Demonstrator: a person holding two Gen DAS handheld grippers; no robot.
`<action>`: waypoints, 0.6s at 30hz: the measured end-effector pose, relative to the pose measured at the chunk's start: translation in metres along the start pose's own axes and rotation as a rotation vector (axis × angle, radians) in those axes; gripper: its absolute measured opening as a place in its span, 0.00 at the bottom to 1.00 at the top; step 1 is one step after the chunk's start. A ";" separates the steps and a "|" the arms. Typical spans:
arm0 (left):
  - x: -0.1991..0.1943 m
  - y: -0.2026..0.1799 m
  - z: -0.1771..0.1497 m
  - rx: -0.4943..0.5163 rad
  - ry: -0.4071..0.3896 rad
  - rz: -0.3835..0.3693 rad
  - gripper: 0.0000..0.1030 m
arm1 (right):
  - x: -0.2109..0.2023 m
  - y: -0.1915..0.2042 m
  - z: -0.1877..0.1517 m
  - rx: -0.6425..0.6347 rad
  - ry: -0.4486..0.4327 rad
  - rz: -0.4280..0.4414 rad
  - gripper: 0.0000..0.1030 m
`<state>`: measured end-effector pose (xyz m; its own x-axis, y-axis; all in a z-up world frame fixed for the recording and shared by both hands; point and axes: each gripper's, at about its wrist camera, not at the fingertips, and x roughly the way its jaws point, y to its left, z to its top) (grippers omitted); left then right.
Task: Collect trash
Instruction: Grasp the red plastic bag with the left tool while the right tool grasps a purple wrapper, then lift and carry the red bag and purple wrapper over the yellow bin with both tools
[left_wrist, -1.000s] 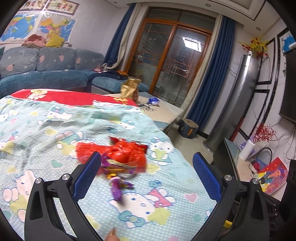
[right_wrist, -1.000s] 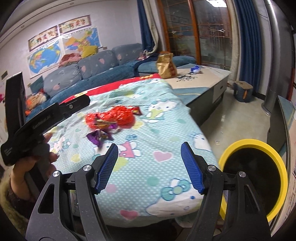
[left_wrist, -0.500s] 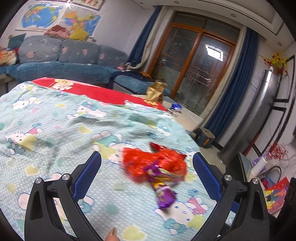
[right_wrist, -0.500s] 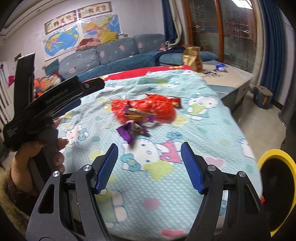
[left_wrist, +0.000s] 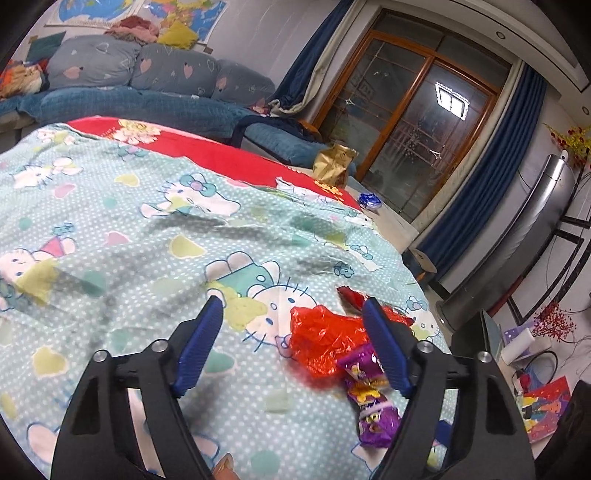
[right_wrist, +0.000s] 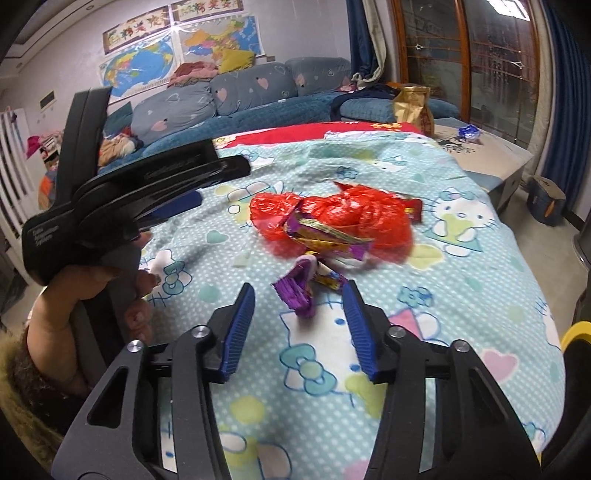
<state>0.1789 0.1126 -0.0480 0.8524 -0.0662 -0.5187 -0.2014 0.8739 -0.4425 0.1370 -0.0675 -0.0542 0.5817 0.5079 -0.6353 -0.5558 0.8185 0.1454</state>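
1. Both tongs narrowed their gap since half a second ago; left view swung left, so the trash pile went from centre to under the right-hand finger.
2. Left tongs: released, nothing between the pads, hovering low over the Hello Kitty sheet. In the right view the left hand grips the handle, tool pointing right toward the pile.
3. Right tongs: released, partly closed, aimed forward and down over the sheet, nothing gripped.
4. Red plastic bag: crumpled, glossy, lying on the sheet ahead of the right tongs, apart from them. In the left view its right part is hidden behind the right-hand finger.
5. Purple snack wrapper: crumpled foil, just ahead of the right tongs and roughly in line with the gap, not between the pads. Contact cannot be told.
6. Second purple-and-gold wrapper lies against the bag's near edge.
7. Small red wrapper sticks out at the bag's far right side.
8. Yellow-rimmed bin at the right edge, beside the bed.
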 end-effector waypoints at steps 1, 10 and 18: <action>0.006 0.001 0.001 -0.008 0.014 -0.009 0.68 | 0.003 0.002 0.001 -0.002 0.004 0.003 0.31; 0.043 0.007 -0.005 -0.082 0.118 -0.075 0.54 | 0.007 0.000 -0.003 0.014 0.033 0.017 0.10; 0.051 -0.005 -0.017 -0.081 0.159 -0.122 0.17 | -0.017 -0.013 -0.008 0.042 0.012 0.021 0.08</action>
<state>0.2155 0.0965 -0.0849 0.7870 -0.2498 -0.5641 -0.1451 0.8138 -0.5628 0.1299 -0.0890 -0.0514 0.5626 0.5219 -0.6411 -0.5423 0.8184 0.1904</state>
